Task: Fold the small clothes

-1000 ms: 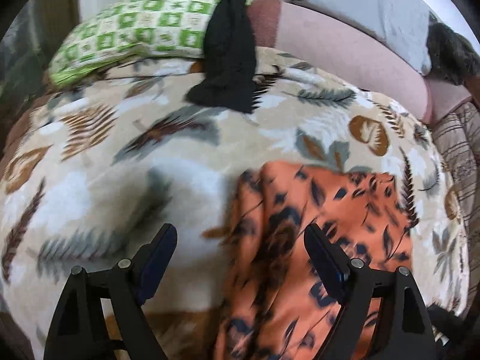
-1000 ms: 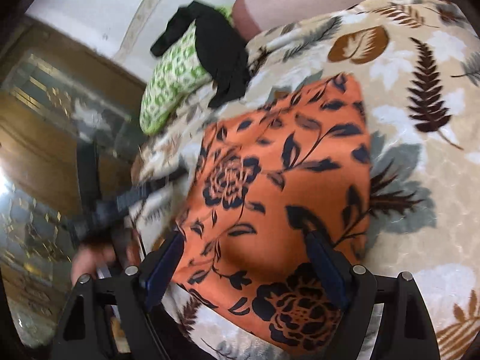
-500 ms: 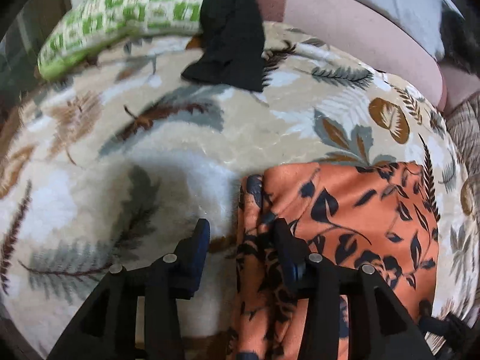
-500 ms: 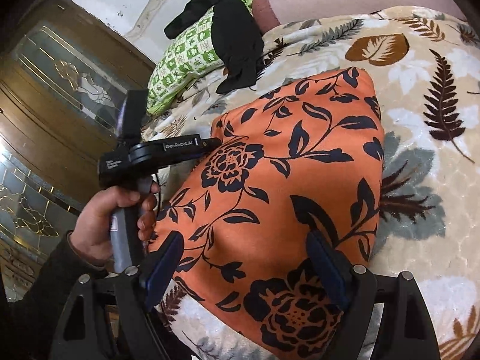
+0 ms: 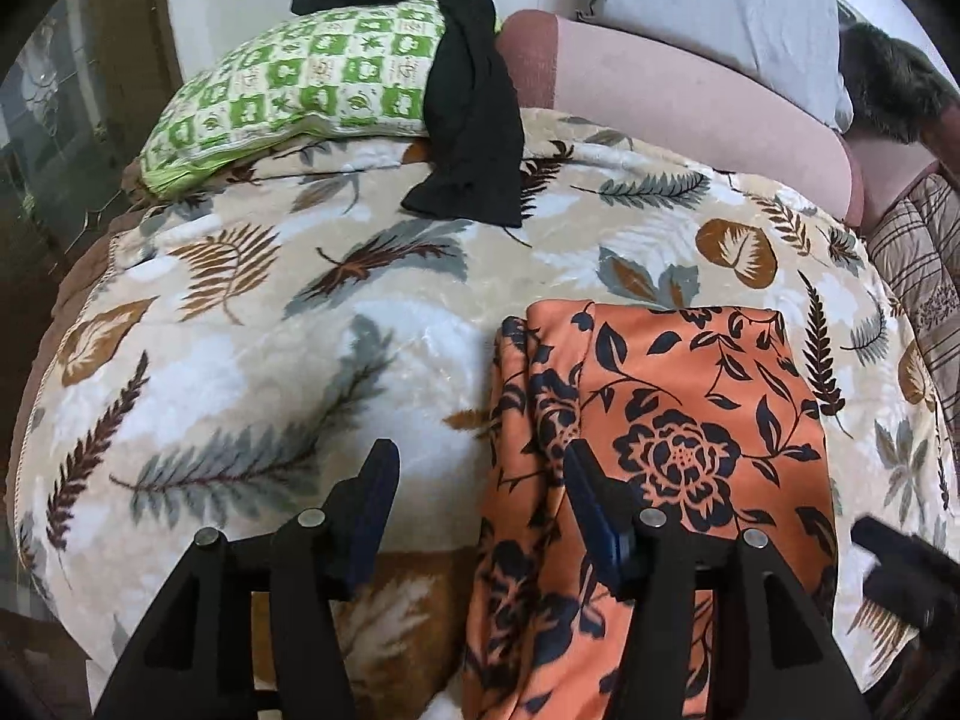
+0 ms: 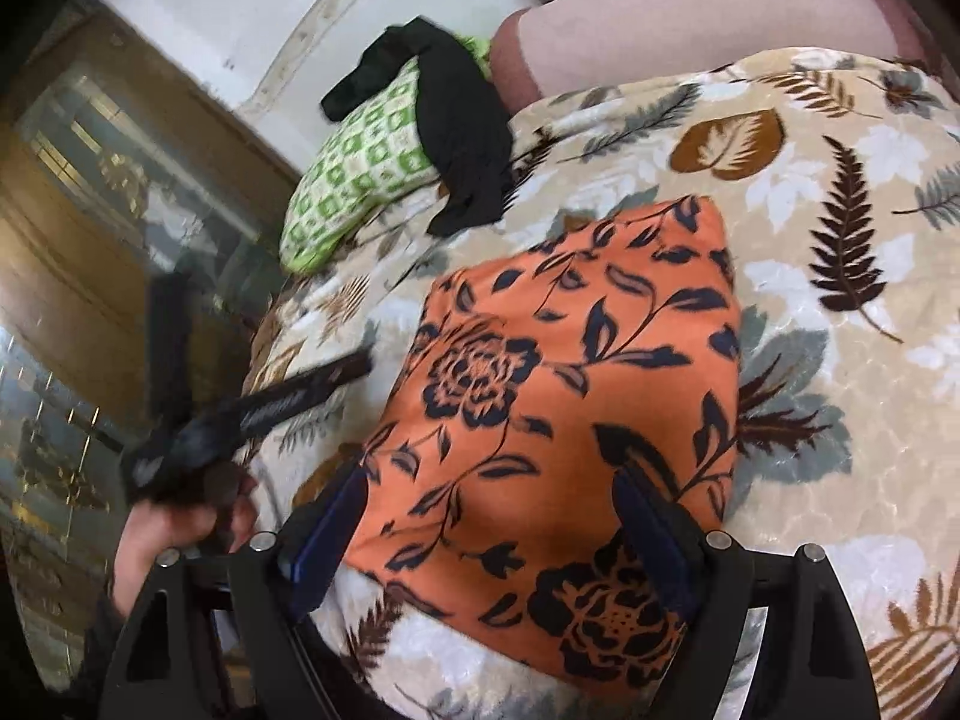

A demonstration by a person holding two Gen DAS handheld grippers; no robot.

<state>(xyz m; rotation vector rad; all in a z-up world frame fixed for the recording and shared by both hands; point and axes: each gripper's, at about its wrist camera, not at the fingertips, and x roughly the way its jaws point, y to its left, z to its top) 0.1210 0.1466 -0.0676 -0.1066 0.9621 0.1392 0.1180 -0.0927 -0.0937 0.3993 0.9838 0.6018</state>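
Observation:
An orange garment with a black flower print (image 5: 660,438) lies folded on the leaf-pattern blanket (image 5: 270,360); it also shows in the right wrist view (image 6: 570,396). My left gripper (image 5: 480,480) is open over the garment's bunched left edge, holding nothing. My right gripper (image 6: 498,516) is open wide over the garment's near end, holding nothing. The left gripper also appears blurred in the right wrist view (image 6: 240,414), held in a hand left of the garment.
A black garment (image 5: 474,120) drapes over a green checked pillow (image 5: 300,90) at the back. A pink bolster (image 5: 690,102) and a grey pillow (image 5: 720,6) lie behind the blanket. A wooden and glass door (image 6: 72,240) stands at the left.
My left gripper has opened wider and drawn back from the garment's left edge. The right gripper has stayed open over the garment's near end.

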